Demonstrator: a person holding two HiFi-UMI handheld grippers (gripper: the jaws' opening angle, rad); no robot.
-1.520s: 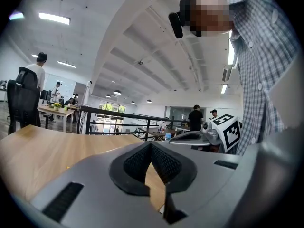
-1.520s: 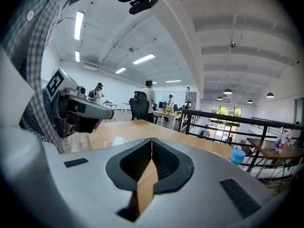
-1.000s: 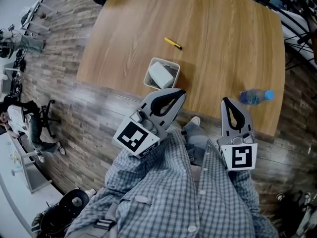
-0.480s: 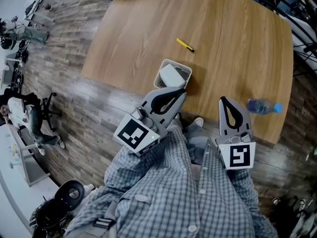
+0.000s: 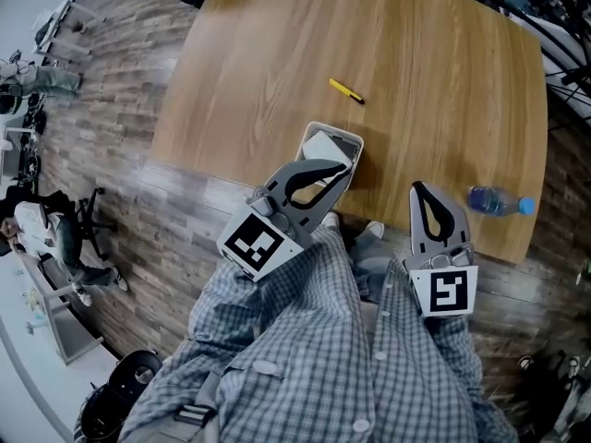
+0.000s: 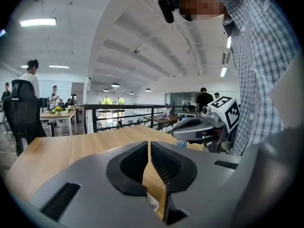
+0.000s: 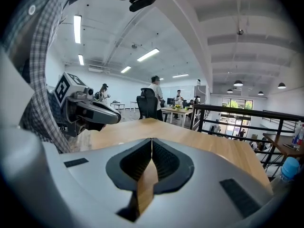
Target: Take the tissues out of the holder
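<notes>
A person in a checked shirt point(image 5: 314, 358) stands at the near edge of a wooden table point(image 5: 434, 72), a handheld gripper in each hand. The left gripper point(image 5: 344, 168) reaches forward and to the right, with its tip over the near rim of the tissue holder point(image 5: 356, 144). Its jaws are closed together, with nothing between them. The right gripper point(image 5: 418, 186) points straight ahead over the table's near edge, well apart from the holder, and its jaws are likewise pressed together on nothing. A pale shoe point(image 5: 373, 231) shows on the plank floor point(image 5: 120, 146) between the two tools.

The holder, a small pale open-topped box, sits on the table close to its near edge. The white tissues point(image 5: 322, 147) lie inside it, partly hidden by the left gripper's tip. Beyond the holder, toward the middle of the table, lies a yellow pen point(image 5: 346, 90). A clear water bottle point(image 5: 497, 201) with a blue cap lies on its side near the right-hand edge, just beyond the right gripper.

The left gripper view shows its own closed jaws point(image 6: 149, 144) against the tabletop, with the right gripper point(image 6: 176, 133) hovering off to the side. The right gripper view shows closed jaws point(image 7: 152, 141) too, and the left gripper point(image 7: 117, 119) level with them. Farther back are a black railing point(image 6: 123, 109), an office chair point(image 6: 19, 115), people at desks and strip lights on a white ceiling.
</notes>
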